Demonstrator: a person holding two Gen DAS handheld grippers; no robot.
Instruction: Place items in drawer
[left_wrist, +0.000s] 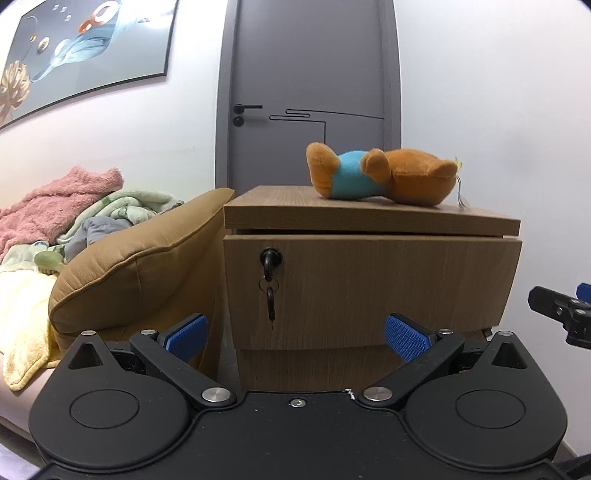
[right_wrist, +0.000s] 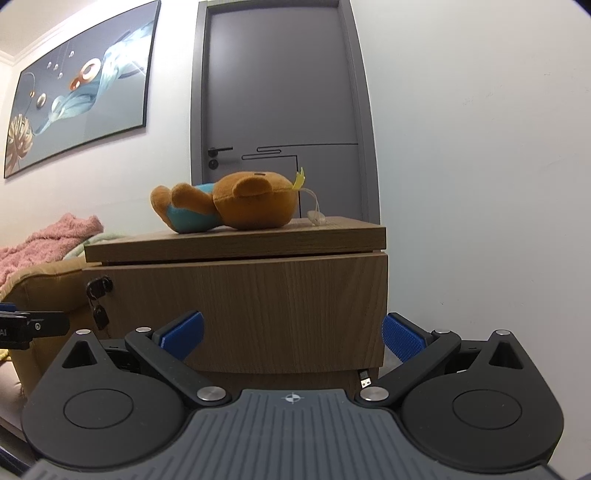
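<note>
You held both tools, left tool (left_wrist: 295, 338) and right tool (right_wrist: 291, 336), wide and empty, facing the closed drawer (left_wrist: 373, 291). Plush bear (left_wrist: 380, 175) lay on the cabinet top (left_wrist: 280, 206), awaiting opening first.

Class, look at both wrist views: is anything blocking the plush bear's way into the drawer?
Yes. The wooden drawer front is closed, or nearly so, under the cabinet top where the brown plush bear in a blue shirt lies. A key sits in its lock. Both open tongs, left and right, face the drawer with nothing between.
</note>
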